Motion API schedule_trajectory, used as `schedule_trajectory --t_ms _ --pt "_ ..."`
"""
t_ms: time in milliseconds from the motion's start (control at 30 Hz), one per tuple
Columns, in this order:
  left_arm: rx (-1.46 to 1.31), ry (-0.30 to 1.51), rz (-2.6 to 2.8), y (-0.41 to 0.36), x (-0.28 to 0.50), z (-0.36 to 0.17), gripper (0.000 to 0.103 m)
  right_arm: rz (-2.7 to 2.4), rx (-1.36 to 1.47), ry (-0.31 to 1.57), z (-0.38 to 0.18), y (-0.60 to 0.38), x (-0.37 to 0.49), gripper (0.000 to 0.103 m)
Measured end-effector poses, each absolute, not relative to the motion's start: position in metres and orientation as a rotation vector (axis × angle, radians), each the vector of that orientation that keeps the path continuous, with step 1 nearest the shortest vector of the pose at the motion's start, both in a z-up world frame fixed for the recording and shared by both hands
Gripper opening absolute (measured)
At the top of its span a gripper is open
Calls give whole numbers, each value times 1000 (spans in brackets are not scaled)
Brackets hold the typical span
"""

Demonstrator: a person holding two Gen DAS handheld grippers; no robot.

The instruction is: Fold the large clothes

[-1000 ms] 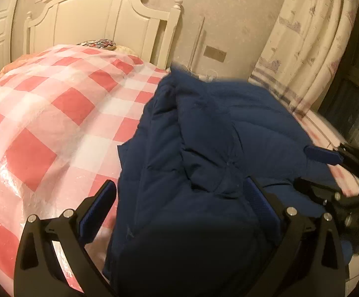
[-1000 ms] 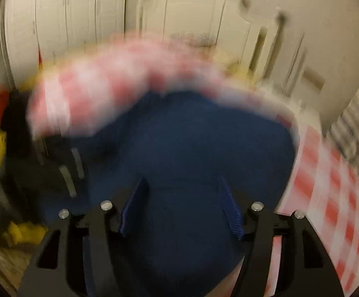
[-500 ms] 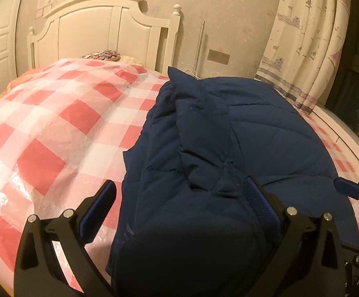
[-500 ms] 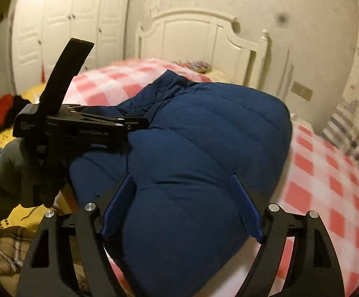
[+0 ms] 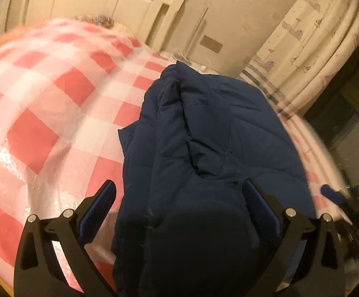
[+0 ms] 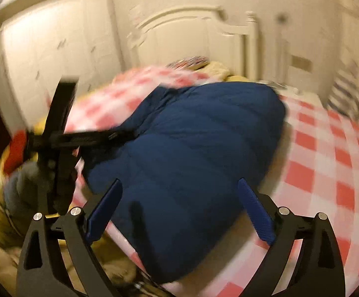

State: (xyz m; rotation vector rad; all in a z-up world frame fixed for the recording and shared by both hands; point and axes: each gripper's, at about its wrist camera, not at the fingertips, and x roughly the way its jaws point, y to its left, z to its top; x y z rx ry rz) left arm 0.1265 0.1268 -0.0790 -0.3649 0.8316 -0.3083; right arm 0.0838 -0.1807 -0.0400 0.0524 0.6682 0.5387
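Note:
A dark blue quilted jacket [image 5: 204,148] lies folded in a bundle on the red-and-white checked bed cover [image 5: 43,113]. My left gripper [image 5: 179,198] is open and hovers over the near end of the jacket, holding nothing. My right gripper [image 6: 179,193] is open and empty above the jacket [image 6: 192,143] from the other side. The left gripper [image 6: 63,138] shows at the left of the right wrist view, held by a gloved hand. A blue pad of the right gripper [image 5: 331,195] shows at the right edge of the left wrist view.
A white headboard [image 5: 140,7] and wall stand behind the bed. A patterned curtain [image 5: 310,44] hangs at the right. White wardrobe doors [image 6: 55,49] stand at the left. Yellow and red bedding [image 6: 18,146] lies by the bed's left edge.
Both grippers stay open and shift over the jacket; both views are now blurred by motion. The jacket lies as before.

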Motion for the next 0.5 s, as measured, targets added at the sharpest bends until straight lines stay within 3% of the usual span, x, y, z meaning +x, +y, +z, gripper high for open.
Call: schedule_trajectory --t_ms 233,500 --pt "-540 1013 -487 141 156 -110 101 624 437 984 -100 -206 136 96" --pt "-555 1038 -614 135 167 -118 100 711 495 1002 -113 -192 154 99"
